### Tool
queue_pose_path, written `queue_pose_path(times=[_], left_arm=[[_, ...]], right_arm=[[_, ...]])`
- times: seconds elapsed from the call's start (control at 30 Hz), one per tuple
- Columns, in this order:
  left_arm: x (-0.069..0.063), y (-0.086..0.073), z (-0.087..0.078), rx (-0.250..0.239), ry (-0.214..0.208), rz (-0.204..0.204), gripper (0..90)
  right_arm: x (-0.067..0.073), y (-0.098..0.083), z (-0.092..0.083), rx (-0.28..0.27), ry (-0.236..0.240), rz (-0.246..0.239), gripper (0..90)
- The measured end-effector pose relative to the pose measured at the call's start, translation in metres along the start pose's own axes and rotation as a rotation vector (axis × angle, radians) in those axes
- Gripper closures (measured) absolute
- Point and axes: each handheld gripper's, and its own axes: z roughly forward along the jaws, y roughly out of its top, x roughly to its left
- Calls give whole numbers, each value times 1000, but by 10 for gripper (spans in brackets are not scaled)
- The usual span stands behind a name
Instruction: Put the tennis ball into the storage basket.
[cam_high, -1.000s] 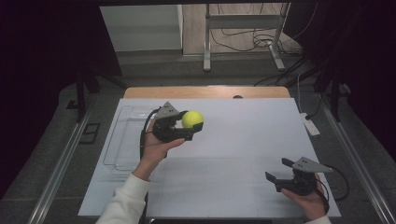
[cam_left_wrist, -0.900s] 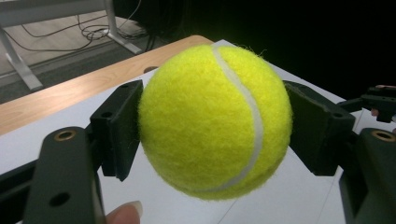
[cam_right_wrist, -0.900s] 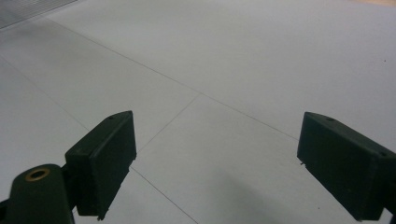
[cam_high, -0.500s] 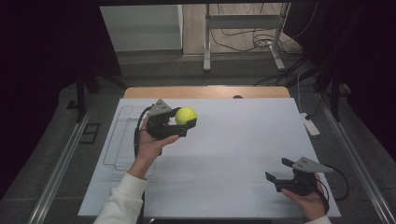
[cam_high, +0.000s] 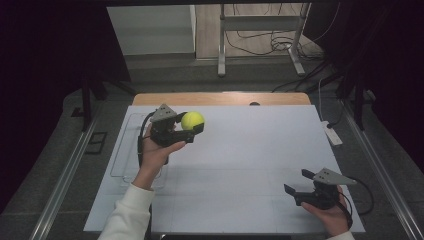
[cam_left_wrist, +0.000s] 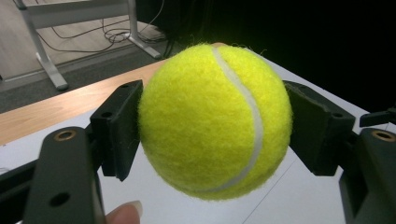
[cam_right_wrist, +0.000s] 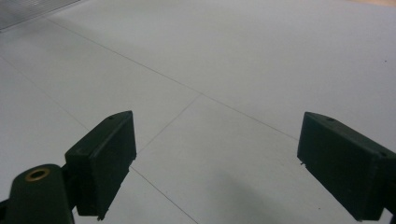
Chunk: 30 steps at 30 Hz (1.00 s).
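A yellow tennis ball (cam_high: 192, 120) (cam_left_wrist: 215, 121) is held above the white table sheet (cam_high: 240, 150) at the back left, with my left gripper (cam_high: 189, 129) (cam_left_wrist: 212, 135) shut on it. Both black pads (cam_left_wrist: 119, 126) press on the ball's sides. A fingertip shows under the ball in the left gripper view. My right gripper (cam_high: 299, 184) (cam_right_wrist: 215, 168) rests low at the front right of the sheet, open, with nothing between its pads (cam_right_wrist: 105, 156).
A clear plastic tray (cam_high: 125, 160) lies on the left side of the sheet, under the left forearm. A white power strip (cam_high: 332, 134) sits off the right edge. A wooden strip of table (cam_high: 220, 98) runs along the back. Metal frame legs and cables stand beyond.
The left hand has drifted slightly left and back with the tennis ball still gripped. The right gripper has kept still.
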Motion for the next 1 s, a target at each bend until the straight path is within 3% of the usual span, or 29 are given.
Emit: queue_pose_path(times=[1.0], left_arm=[[33, -3, -14, -6, 87, -55, 269]], right_arm=[[0, 0, 0, 2, 0, 0, 122]])
